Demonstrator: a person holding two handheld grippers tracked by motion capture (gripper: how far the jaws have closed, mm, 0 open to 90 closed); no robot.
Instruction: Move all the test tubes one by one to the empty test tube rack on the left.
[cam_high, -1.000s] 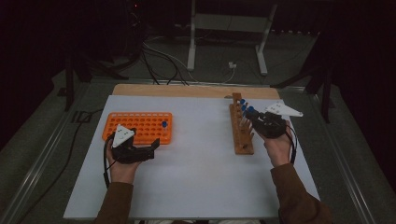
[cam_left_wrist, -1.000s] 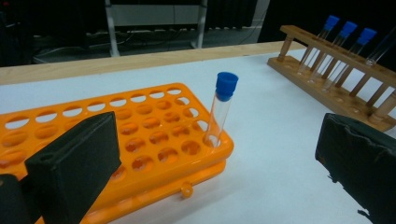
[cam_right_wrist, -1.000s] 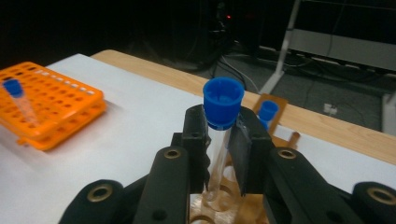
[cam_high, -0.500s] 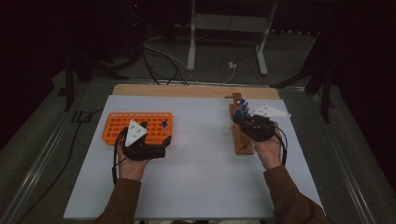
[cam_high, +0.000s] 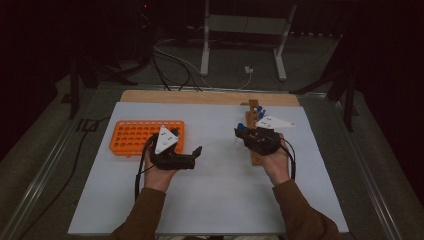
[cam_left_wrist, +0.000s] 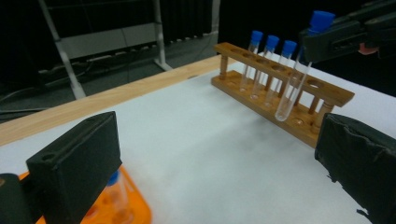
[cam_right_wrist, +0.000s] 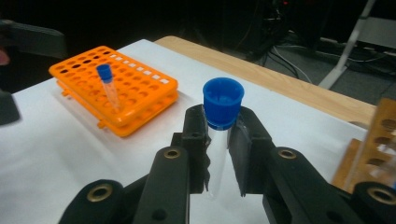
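Now blue-capped tube (cam_right_wrist: 219, 135) upright in right tool (cam_right_wrist: 219, 154), cap up.

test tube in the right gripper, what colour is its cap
Blue, on a clear test tube; the cap shows best in the right gripper view, between the right gripper's jaws.

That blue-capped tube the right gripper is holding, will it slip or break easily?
Probably slippery: the tube looks smooth and clear, pinched just under its cap by the right gripper. Likely light, since it looks empty. Laid flat, its round body would probably roll.
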